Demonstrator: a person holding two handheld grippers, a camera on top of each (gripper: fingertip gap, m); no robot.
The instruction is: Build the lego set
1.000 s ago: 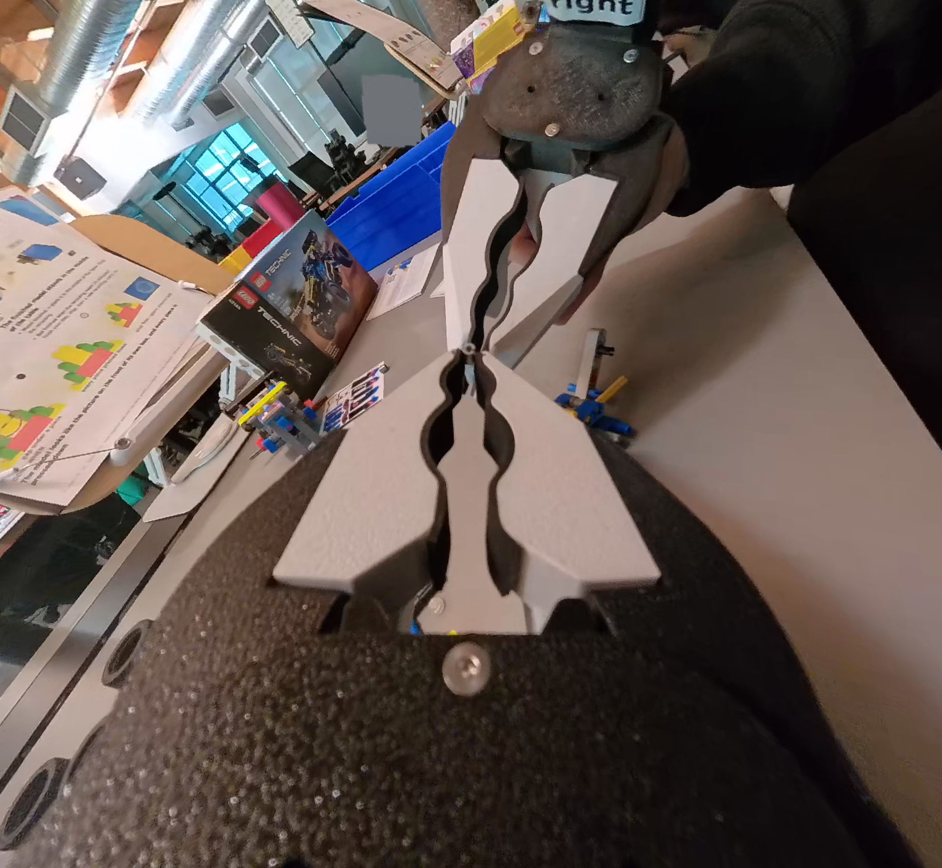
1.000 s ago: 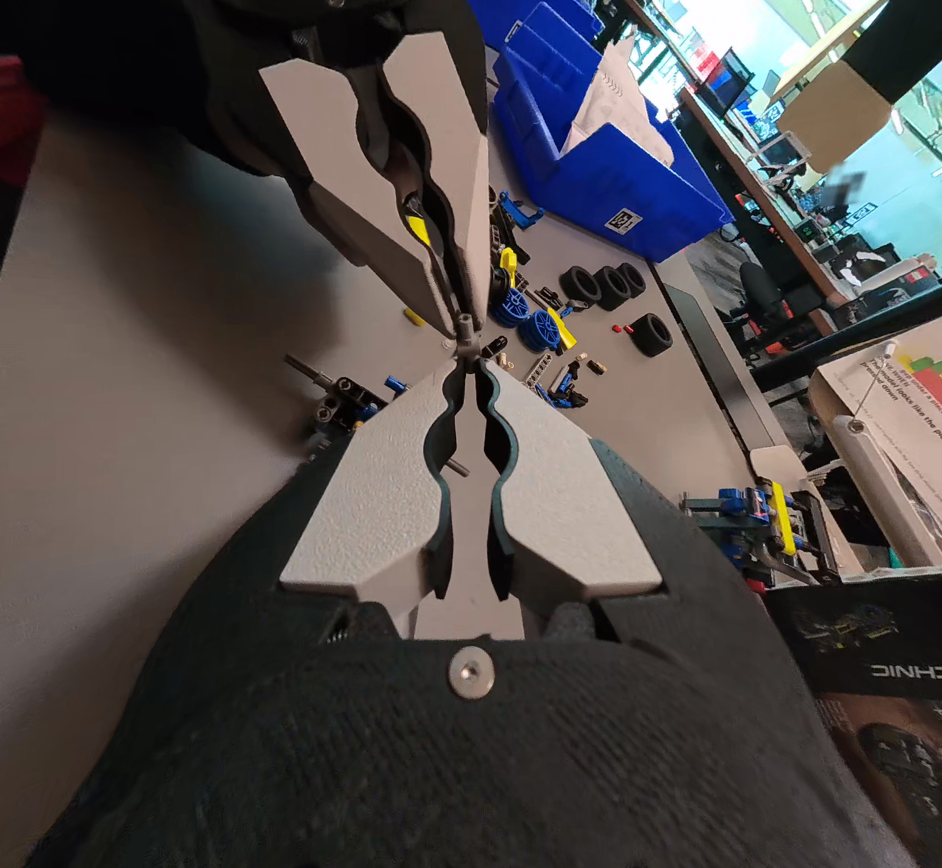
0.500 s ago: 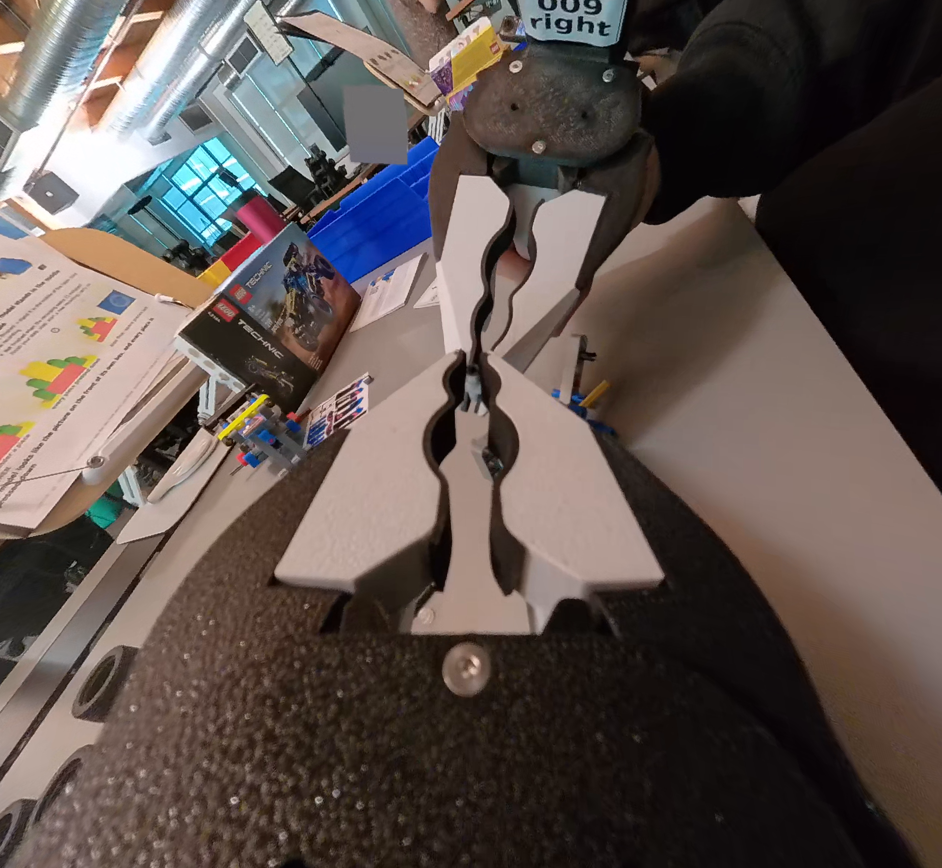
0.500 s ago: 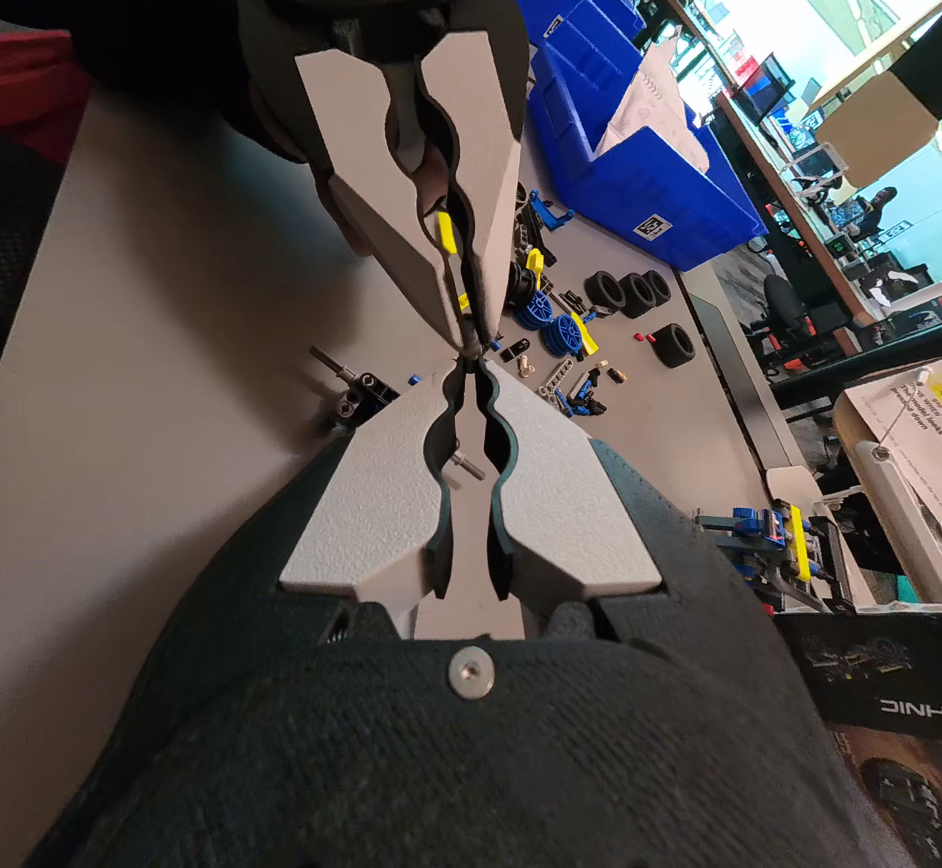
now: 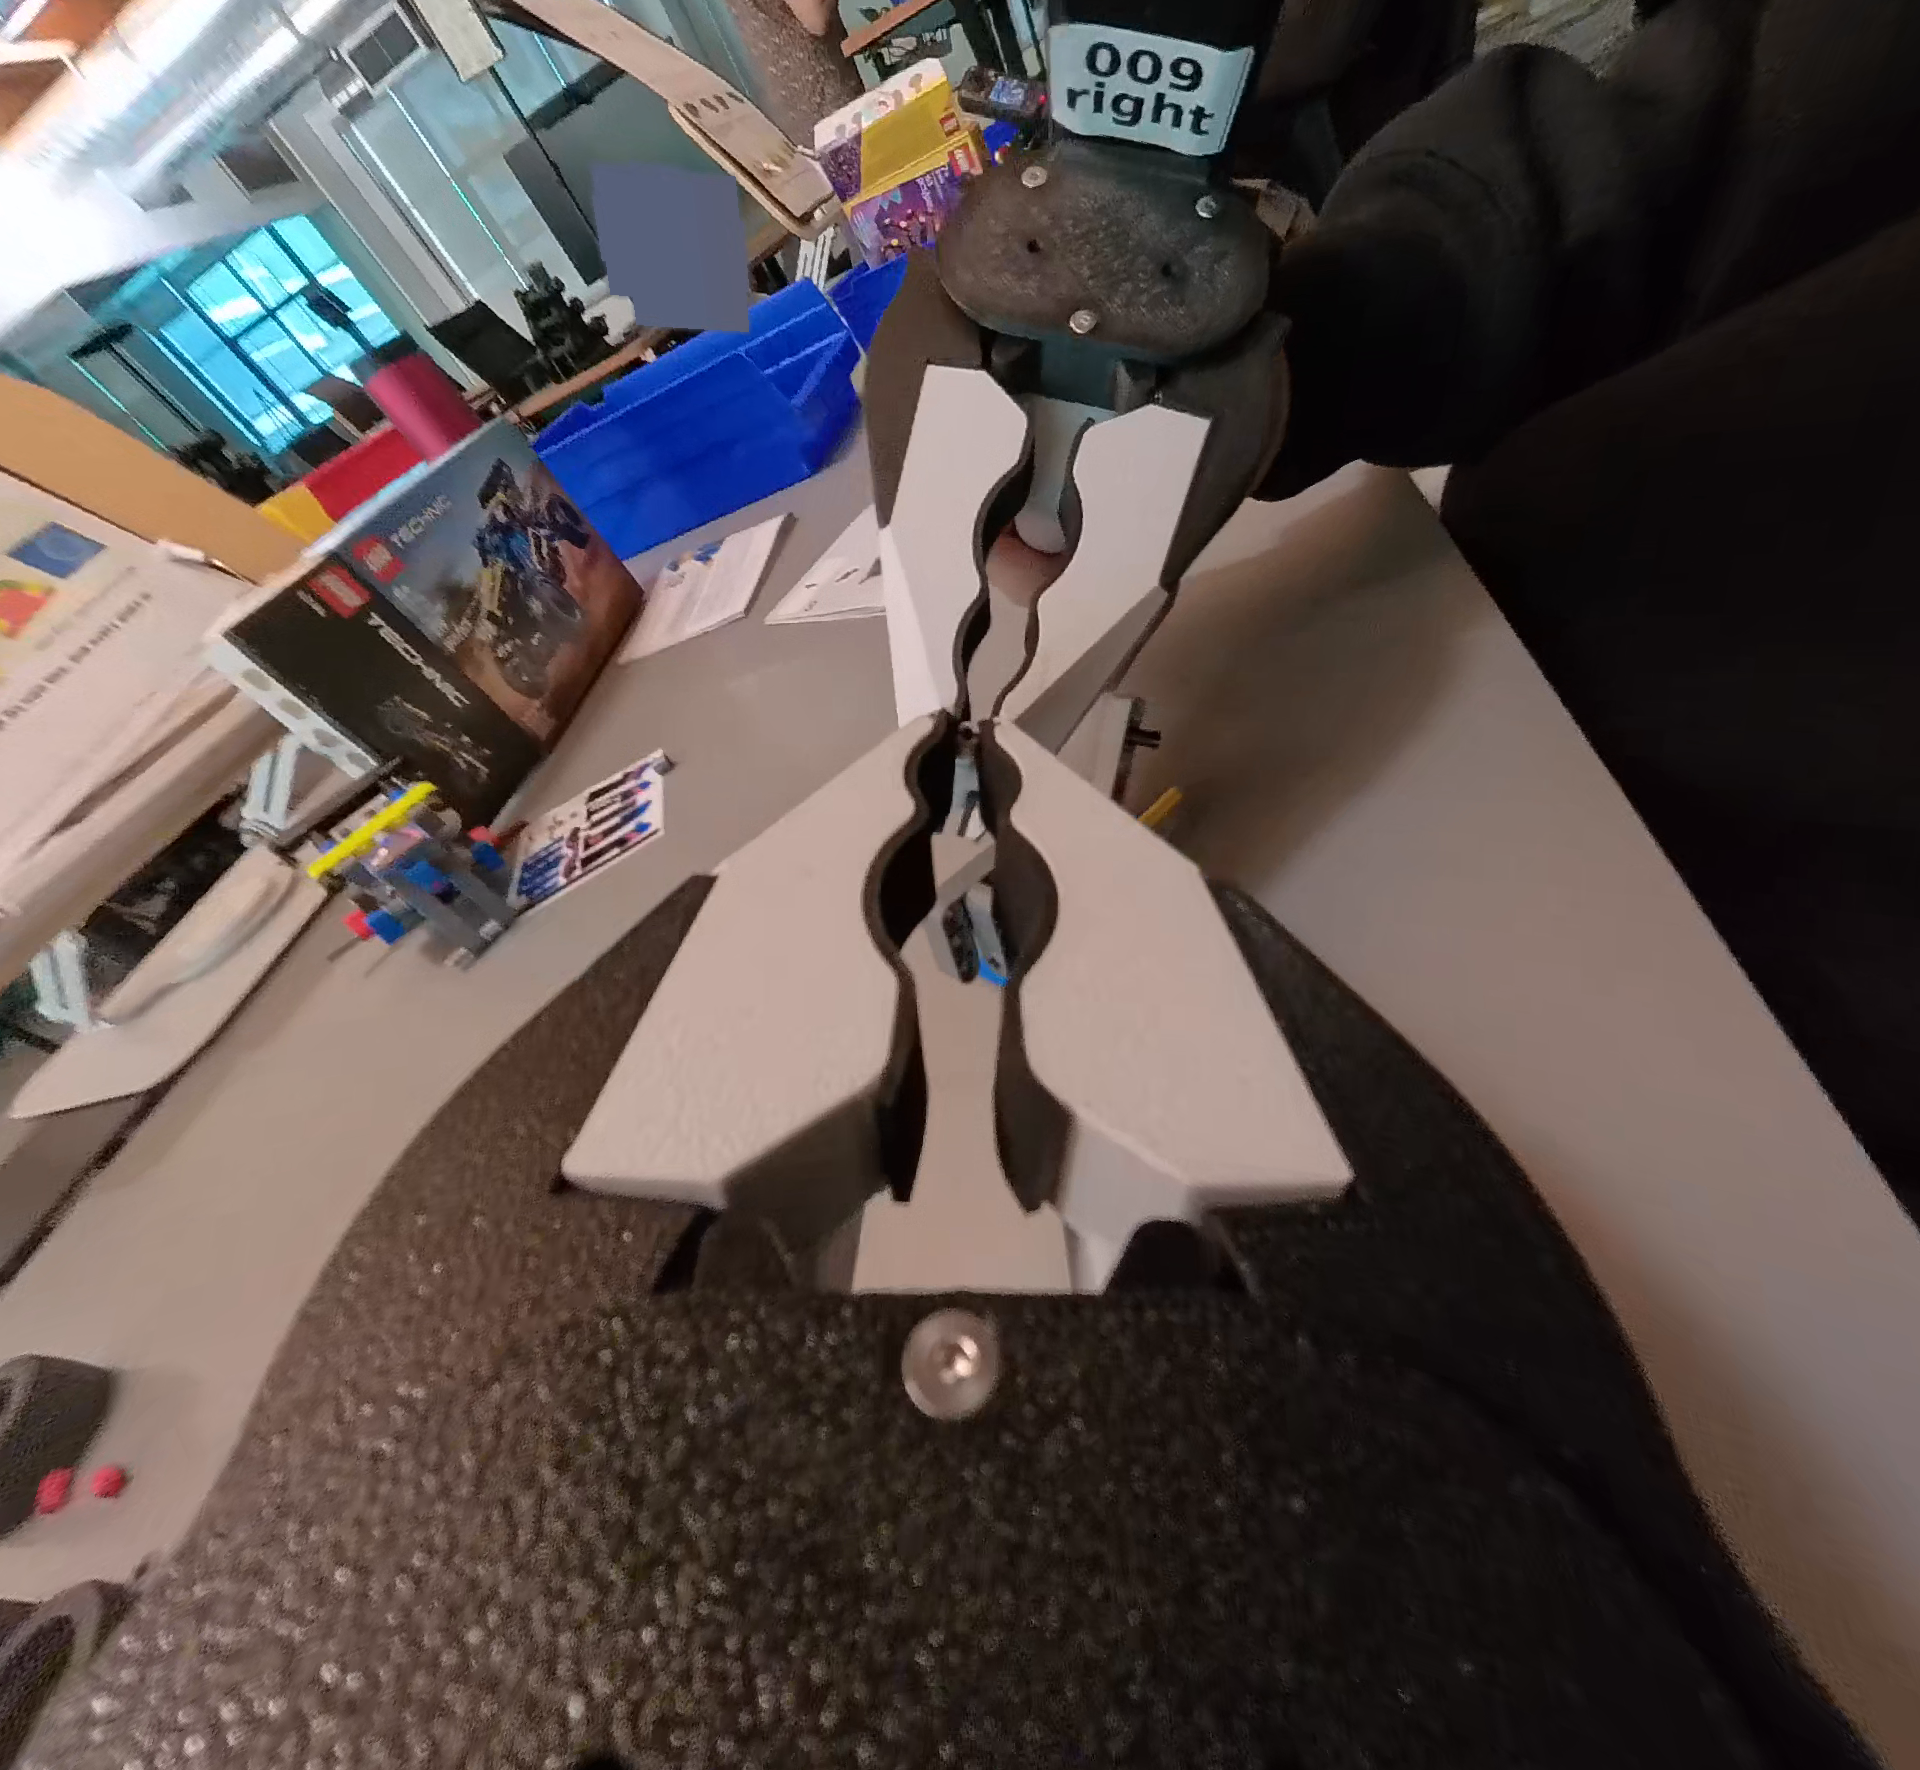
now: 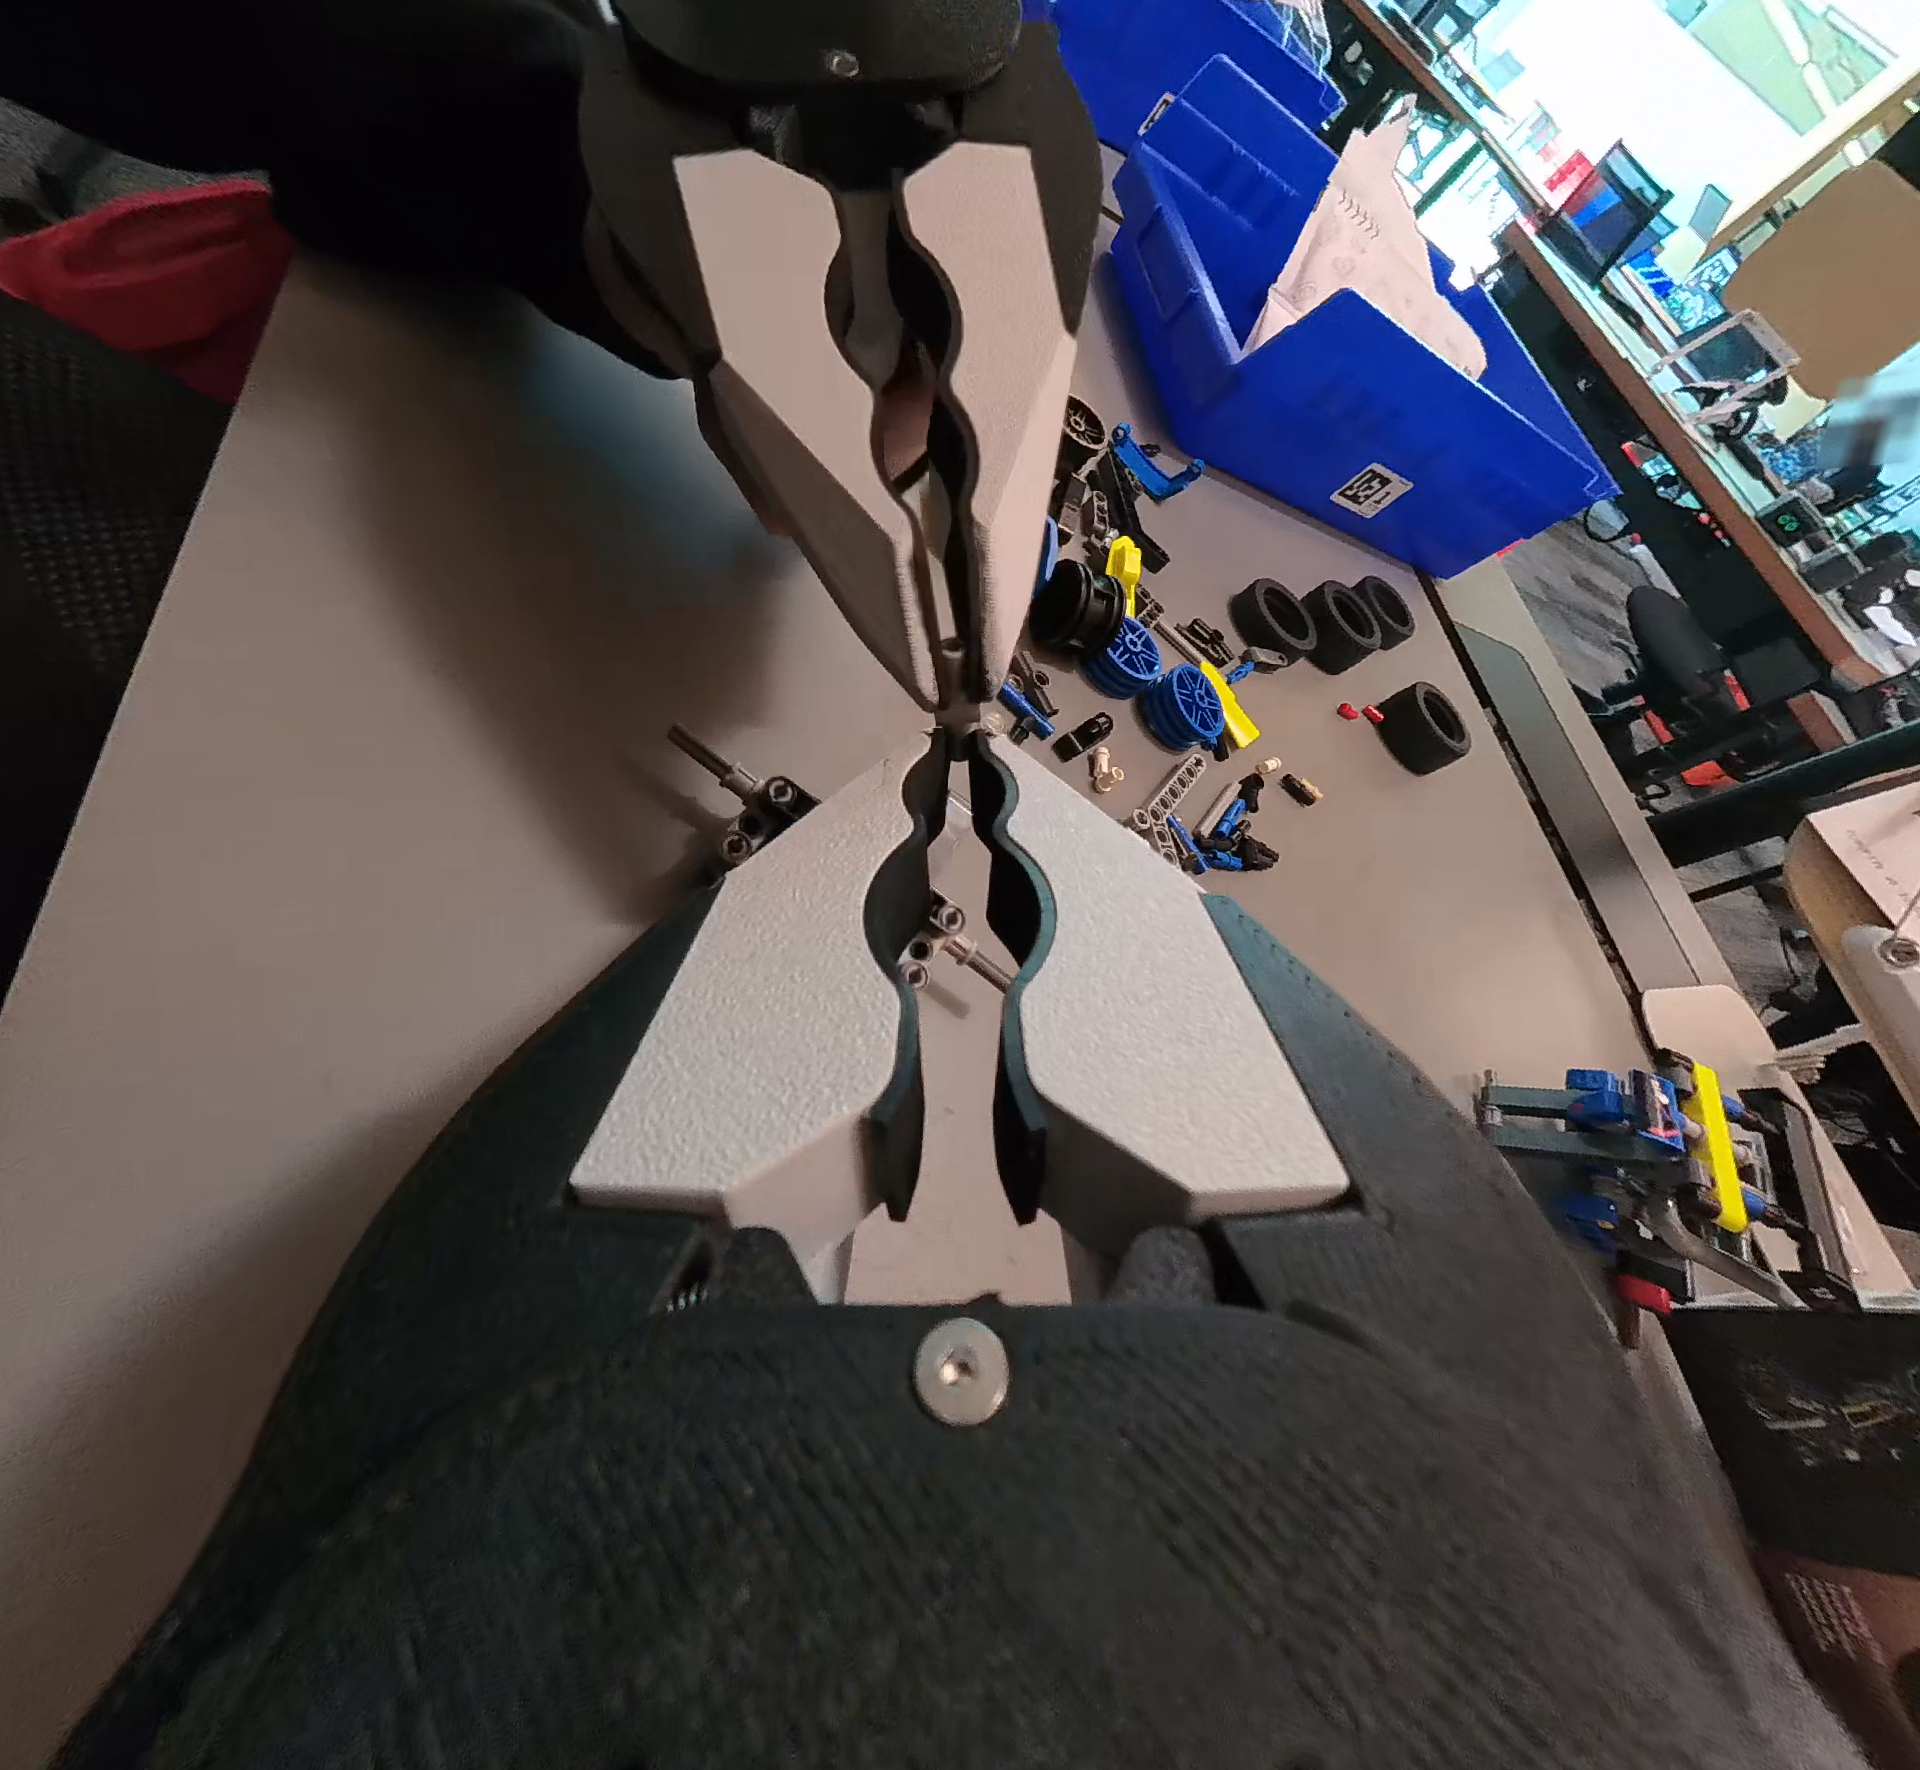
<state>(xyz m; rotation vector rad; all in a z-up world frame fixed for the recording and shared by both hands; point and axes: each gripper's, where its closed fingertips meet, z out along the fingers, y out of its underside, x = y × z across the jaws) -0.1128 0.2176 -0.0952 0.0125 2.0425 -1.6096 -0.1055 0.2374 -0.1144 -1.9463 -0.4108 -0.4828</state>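
Grey matte tabletop (image 6: 395, 785) as landmark; on it, away from me past the meeting tips, the scatter of loose black tyres, blue wheel hubs and small pins (image 6: 1195, 681); toward its far edge, the blue-and-yellow part-built lego chassis (image 6: 1662, 1159). My left gripper (image 5: 966, 738) and my right gripper (image 6: 951, 733) meet tip to tip above the tabletop, both clenched; between them the small grey lego pin piece (image 6: 954, 712), pinched at the very tips, which gripper truly bears it I cannot tell. Its long axis appears to run along the line joining the two grippers, so the coming push is judged to go straight along that line; both tips are equally near. Against half a second earlier: the opposing gripper stands more upright and head-on, tips more nearly in line.
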